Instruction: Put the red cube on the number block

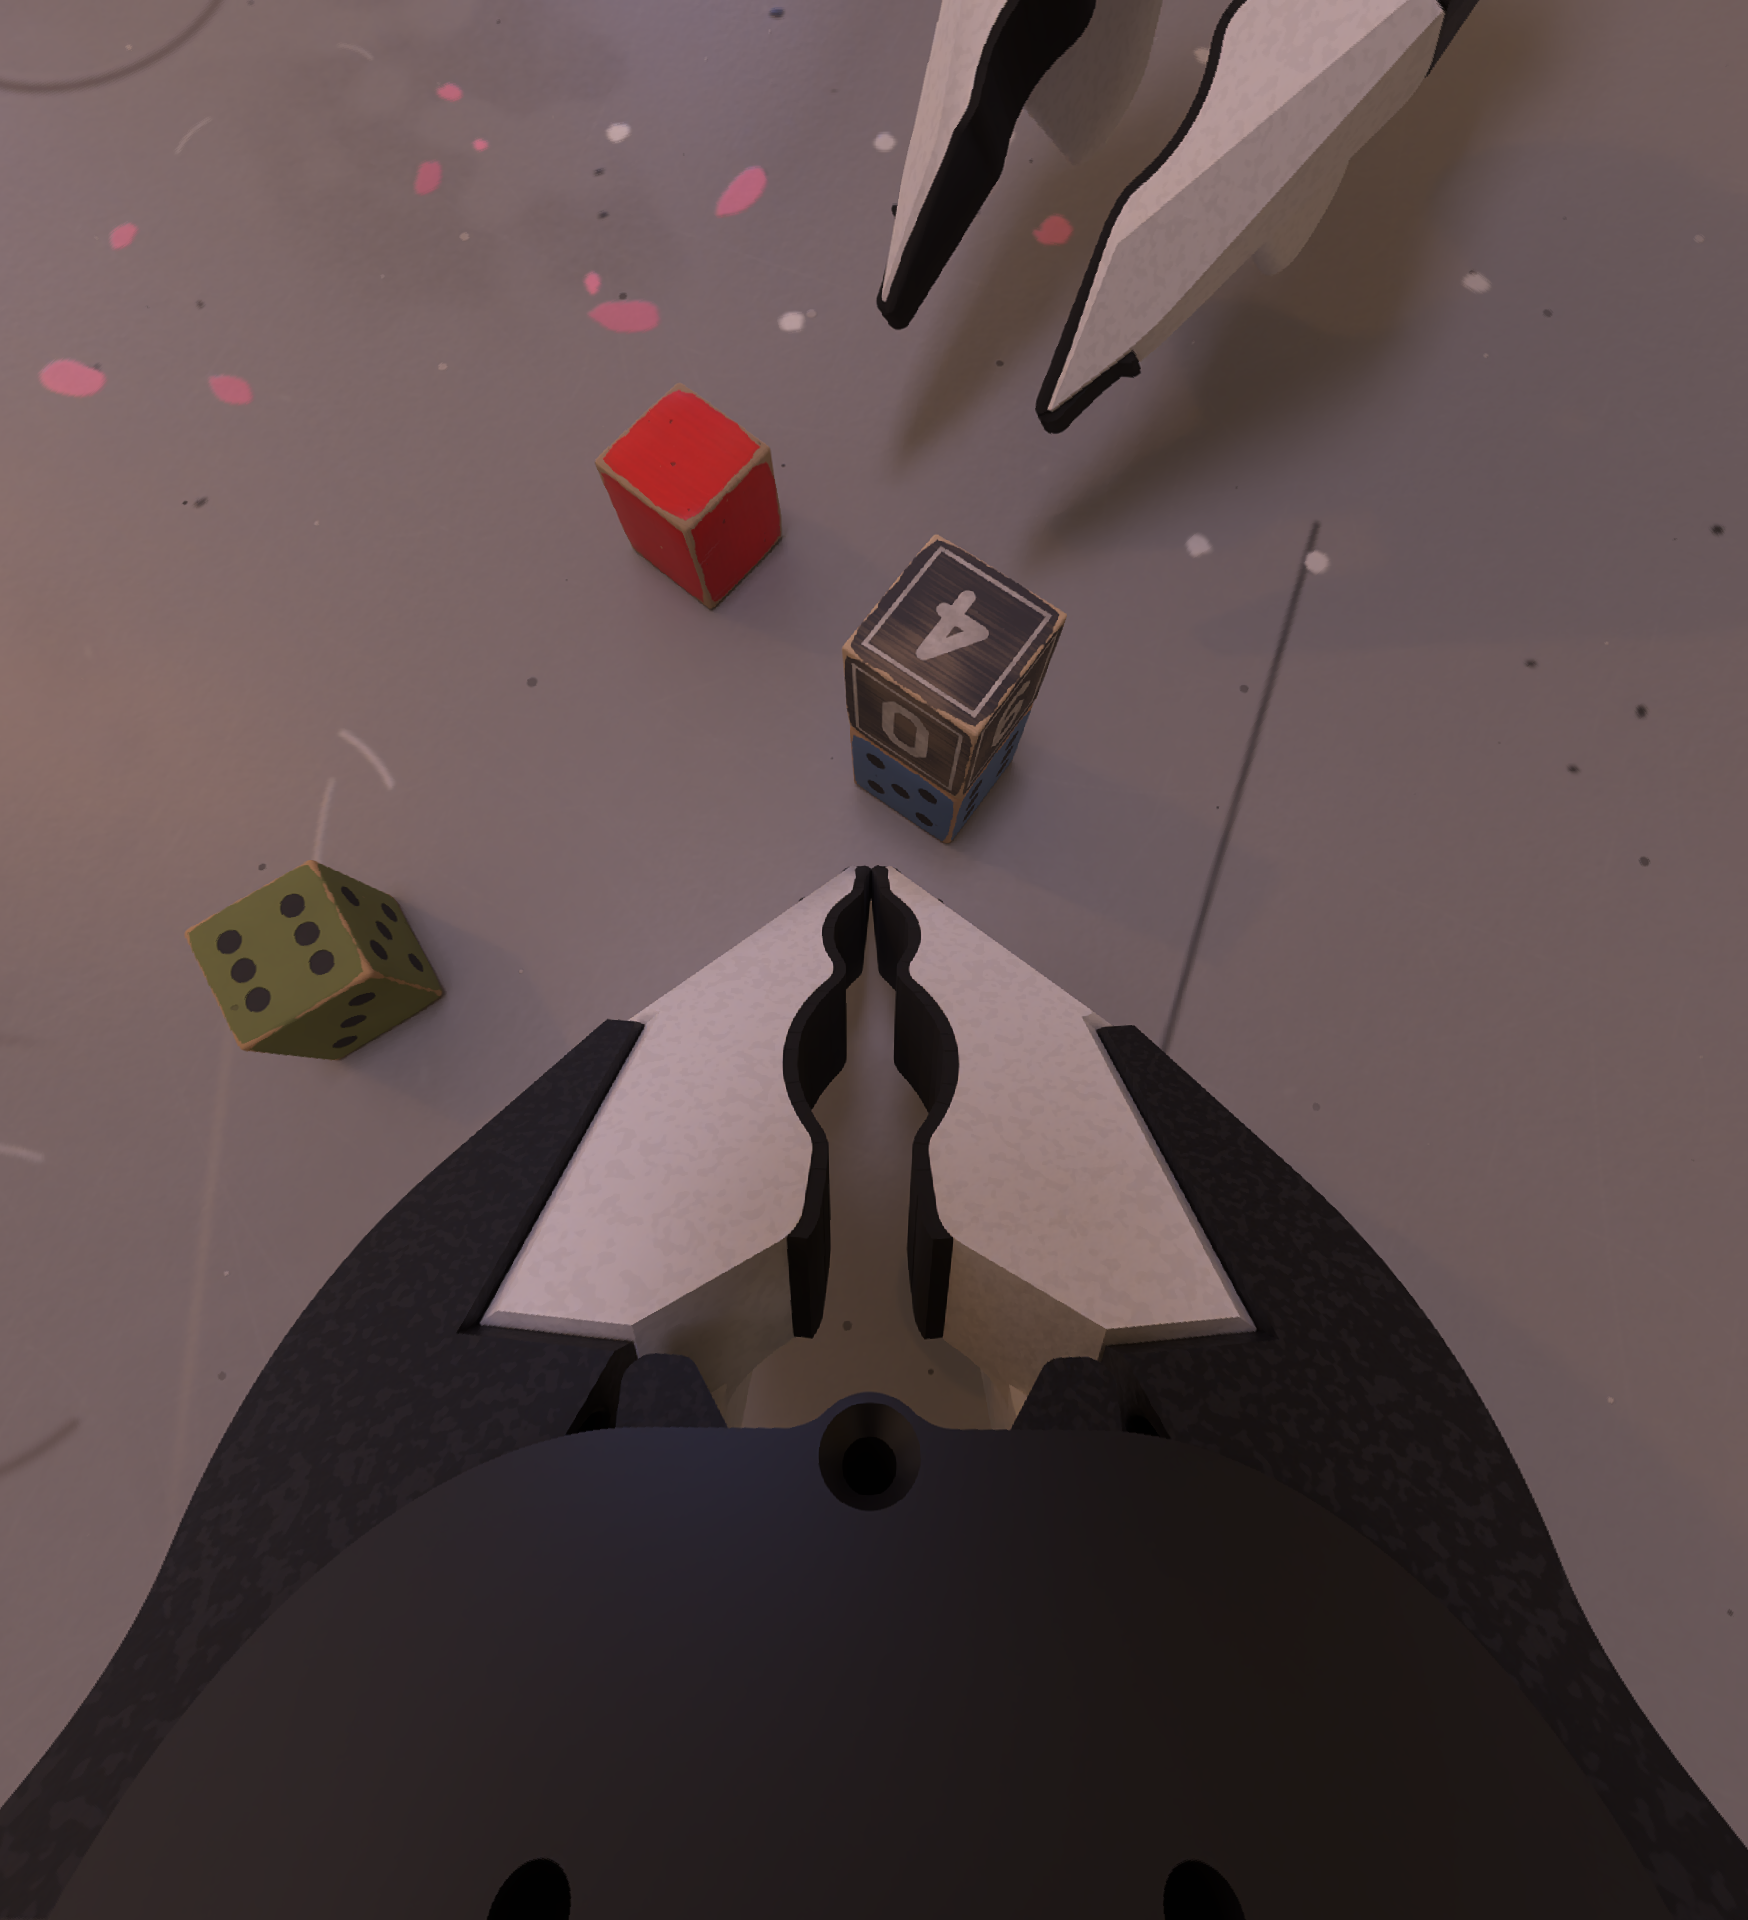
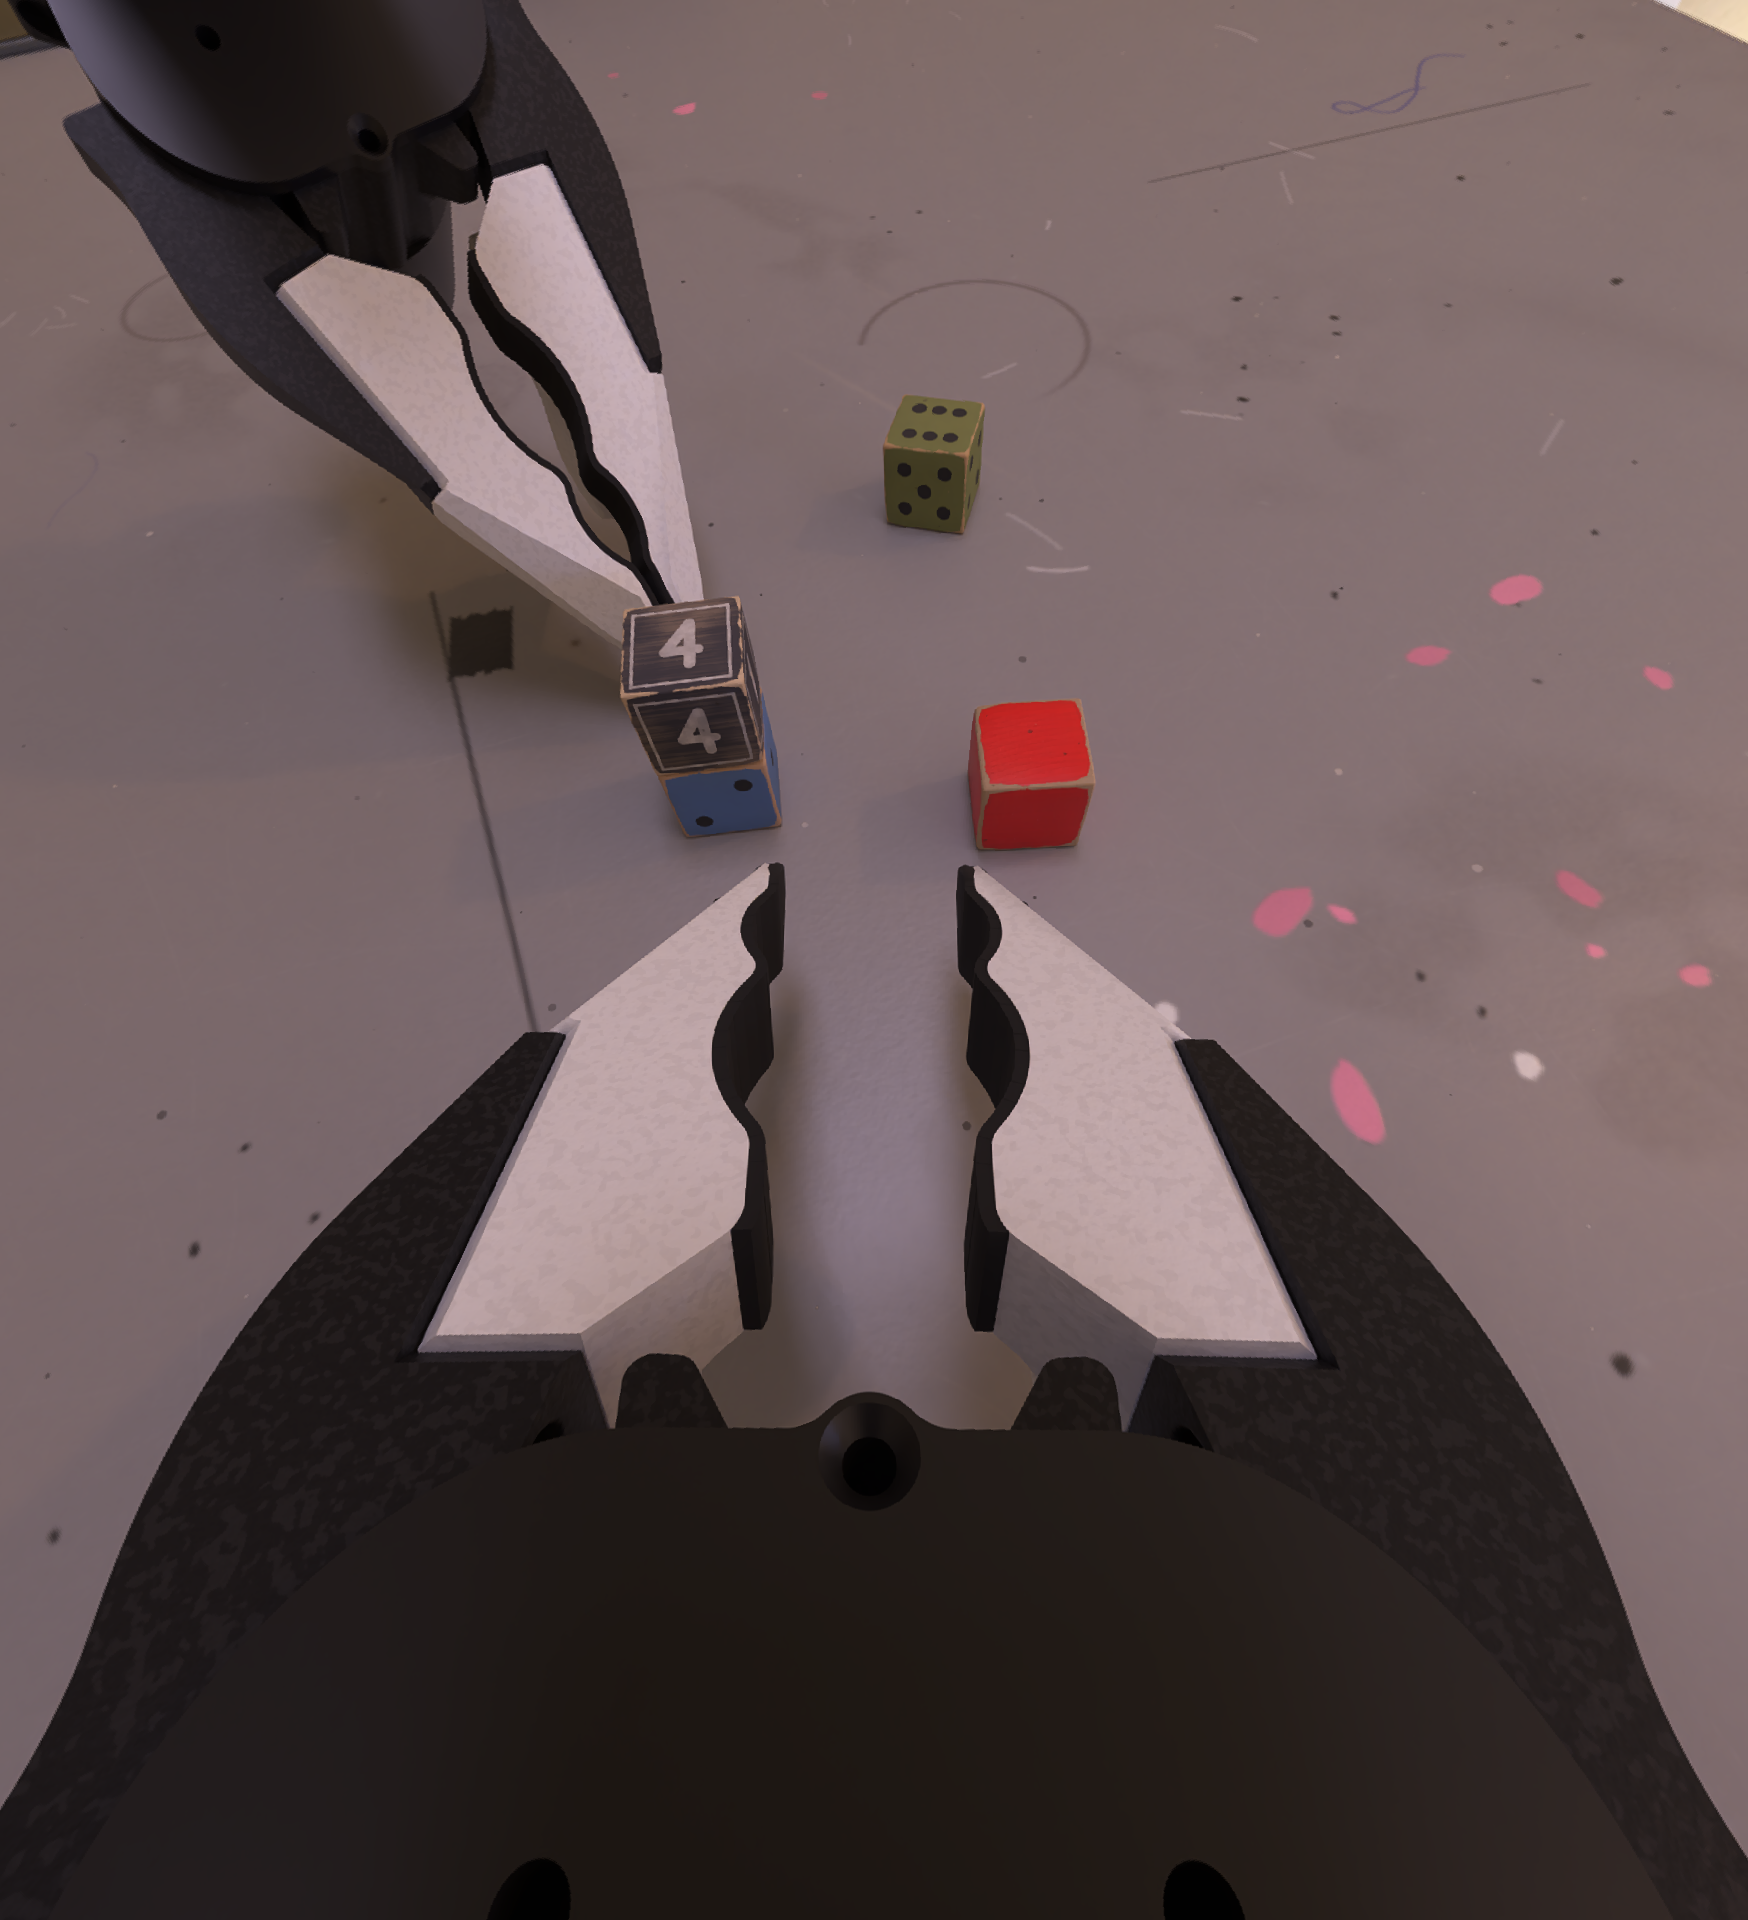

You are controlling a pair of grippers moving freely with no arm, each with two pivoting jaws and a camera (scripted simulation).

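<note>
In the left wrist view, going left to right: an olive-green die [image 1: 314, 961] sits on the grey table [image 1: 1472, 935] to the left of the left gripper [image 1: 870, 878], level with its tips. The red cube [image 1: 691, 497] lies ahead of those tips and a little to their left, on the table, apart from everything else. The left gripper's fingers are pressed tip to tip and hold nothing. Just ahead of the tips and slightly right stands the number block [image 1: 953, 649], stacked on a blue die [image 1: 917, 795]. Farther ahead and right hangs the right gripper [image 1: 974, 364], its fingers parted and empty, well apart from the red cube.

In the right wrist view, the left gripper [image 2: 657, 597] comes in from the upper left, its closed tips just behind the top of the number block [image 2: 688, 686], which sits ahead and left of the right gripper [image 2: 870, 883] on the blue die [image 2: 724, 802]. The right gripper's fingers stand wide apart with bare table [image 2: 226, 831] between them. The red cube [image 2: 1031, 774] rests just ahead of the right-hand fingertip [image 2: 974, 904], slightly outside the gap. The green die [image 2: 934, 464] is farther ahead.
</note>
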